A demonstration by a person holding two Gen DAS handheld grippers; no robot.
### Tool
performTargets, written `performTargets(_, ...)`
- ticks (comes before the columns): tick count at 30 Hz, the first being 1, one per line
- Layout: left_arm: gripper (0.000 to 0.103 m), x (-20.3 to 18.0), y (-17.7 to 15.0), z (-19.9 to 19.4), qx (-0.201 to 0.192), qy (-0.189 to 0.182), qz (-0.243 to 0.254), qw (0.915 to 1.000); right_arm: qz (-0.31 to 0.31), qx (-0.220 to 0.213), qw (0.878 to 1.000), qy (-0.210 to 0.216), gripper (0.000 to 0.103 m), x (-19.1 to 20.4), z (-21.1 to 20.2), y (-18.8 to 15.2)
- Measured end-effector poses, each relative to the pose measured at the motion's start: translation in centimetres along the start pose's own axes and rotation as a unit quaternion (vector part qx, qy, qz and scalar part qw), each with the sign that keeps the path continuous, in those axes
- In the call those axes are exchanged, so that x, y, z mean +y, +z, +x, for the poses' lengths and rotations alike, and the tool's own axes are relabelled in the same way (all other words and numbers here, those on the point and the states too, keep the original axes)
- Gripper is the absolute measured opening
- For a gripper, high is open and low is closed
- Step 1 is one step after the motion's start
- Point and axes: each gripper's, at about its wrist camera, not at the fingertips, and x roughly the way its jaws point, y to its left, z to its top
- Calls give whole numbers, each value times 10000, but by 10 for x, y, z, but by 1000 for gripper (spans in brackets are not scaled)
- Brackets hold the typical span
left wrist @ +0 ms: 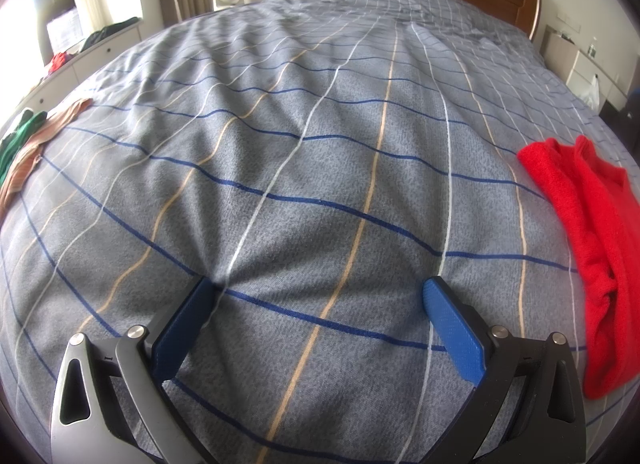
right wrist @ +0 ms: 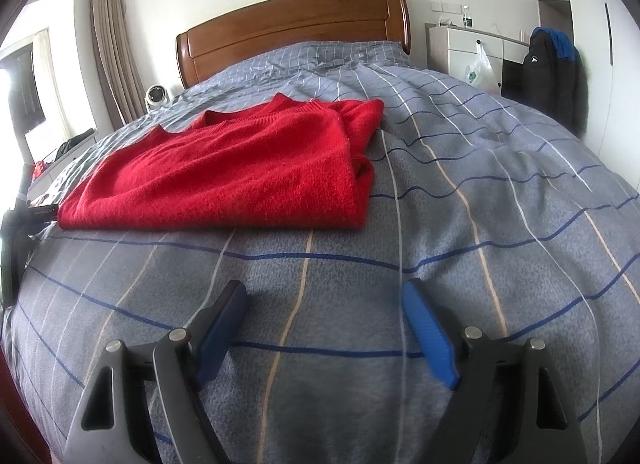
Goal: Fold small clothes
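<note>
- Two hand-held grippers, both spread and holding nothing: left hand-held gripper [left wrist: 320, 288] at bottom centre of the left wrist view, right hand-held gripper [right wrist: 324, 290] at bottom centre of the right wrist view; blue pads on each.
- Red sweater [right wrist: 224, 171]: fuzzy knit, folded flat, centre left of the right wrist view, lying on the bed.
- Duvet [left wrist: 300, 167]: grey, gridded with blue, white and tan lines, rumpled.
- Green and tan garments [left wrist: 28, 143] at the left edge; wooden headboard [right wrist: 296, 27] at top.

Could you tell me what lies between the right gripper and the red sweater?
Only bare checked duvet separates the right gripper from the red sweater; nothing else lies on that stretch. This shows in the right wrist view.
</note>
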Motion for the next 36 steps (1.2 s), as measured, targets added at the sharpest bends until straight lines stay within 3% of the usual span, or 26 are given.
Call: performTargets(36, 103, -1, 0, 0, -2, 1, -1, 10000, -92, 67, 9998, -177, 82, 7, 2, 2)
